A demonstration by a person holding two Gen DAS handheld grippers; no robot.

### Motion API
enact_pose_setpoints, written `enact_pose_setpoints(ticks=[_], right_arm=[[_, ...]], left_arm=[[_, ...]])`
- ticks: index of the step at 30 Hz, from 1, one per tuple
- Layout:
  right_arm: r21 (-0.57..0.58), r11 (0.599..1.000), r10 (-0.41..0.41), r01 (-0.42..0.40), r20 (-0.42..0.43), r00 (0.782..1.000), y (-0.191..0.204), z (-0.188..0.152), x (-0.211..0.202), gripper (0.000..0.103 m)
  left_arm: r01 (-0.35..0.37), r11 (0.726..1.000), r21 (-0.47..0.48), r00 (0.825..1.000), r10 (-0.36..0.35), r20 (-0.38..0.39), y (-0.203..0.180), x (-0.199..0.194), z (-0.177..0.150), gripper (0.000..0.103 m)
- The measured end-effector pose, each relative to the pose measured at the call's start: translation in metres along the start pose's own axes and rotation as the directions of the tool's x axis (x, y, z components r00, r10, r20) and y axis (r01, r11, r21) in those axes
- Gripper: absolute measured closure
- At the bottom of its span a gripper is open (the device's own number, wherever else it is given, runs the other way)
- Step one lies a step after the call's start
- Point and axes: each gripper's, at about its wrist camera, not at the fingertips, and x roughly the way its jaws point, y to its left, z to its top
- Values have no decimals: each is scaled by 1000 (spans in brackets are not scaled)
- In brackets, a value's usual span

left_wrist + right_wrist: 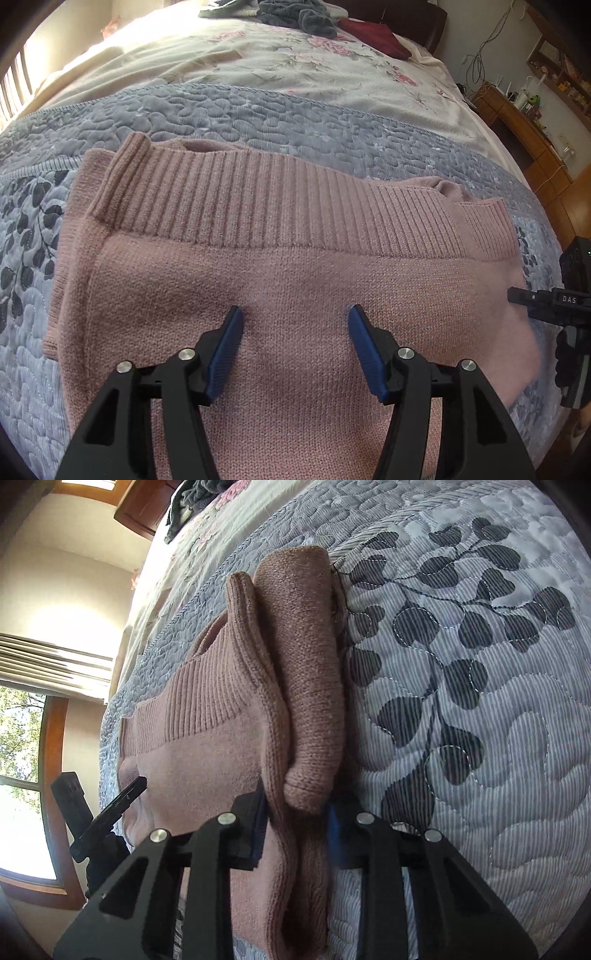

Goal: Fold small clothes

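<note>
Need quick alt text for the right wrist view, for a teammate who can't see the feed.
The right gripper is closed on a bunched fold of a pink knit sweater lying on a grey quilted bedspread with a dark leaf print. The left gripper pokes in at the sweater's far edge.

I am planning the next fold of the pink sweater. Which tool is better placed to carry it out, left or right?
Probably the right tool: it already appears shut on a bunched edge of the pink sweater, ready to carry it across. The left tool is open above the flat middle, holding nothing.
</note>
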Motion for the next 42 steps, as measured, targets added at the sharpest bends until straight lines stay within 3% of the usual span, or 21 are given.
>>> enact_pose_setpoints(ticks=[12, 15, 19, 23, 27, 34, 39, 42], right_arm=[[39, 999, -20, 20, 6, 1000, 16, 7, -4, 80], [-38, 999, 32, -31, 27, 999, 52, 12, -23, 82], [-188, 982, 16, -11, 22, 1000, 121, 17, -30, 82], [-322, 947, -24, 19, -12, 1000, 185, 10, -11, 82], [-397, 916, -87, 62, -45, 995, 222, -2, 25, 82], [-457, 875, -221, 158, -88, 971, 240, -24, 91, 80], [-448, 888, -178, 103, -130, 975, 239, -28, 102, 55], [-407, 911, -138, 63, -159, 978, 235, -23, 89, 53]], left_arm=[[9, 1000, -3, 1000, -9, 7, 1, -8, 1, 43], [43, 999, -29, 998, -42, 44, 7, -28, 1, 43], [91, 994, -67, 992, -84, 89, 23, -52, 1, 43], [106, 991, -75, 989, -97, 112, 34, -67, 3, 43], [138, 986, -97, 984, -126, 126, 44, -73, 4, 43], [265, 944, -198, 961, -242, 135, 55, -66, 9, 43], [341, 903, -259, 940, -321, 117, 49, -49, 11, 43], [397, 863, -312, 918, -379, 120, 47, -38, 12, 43]])
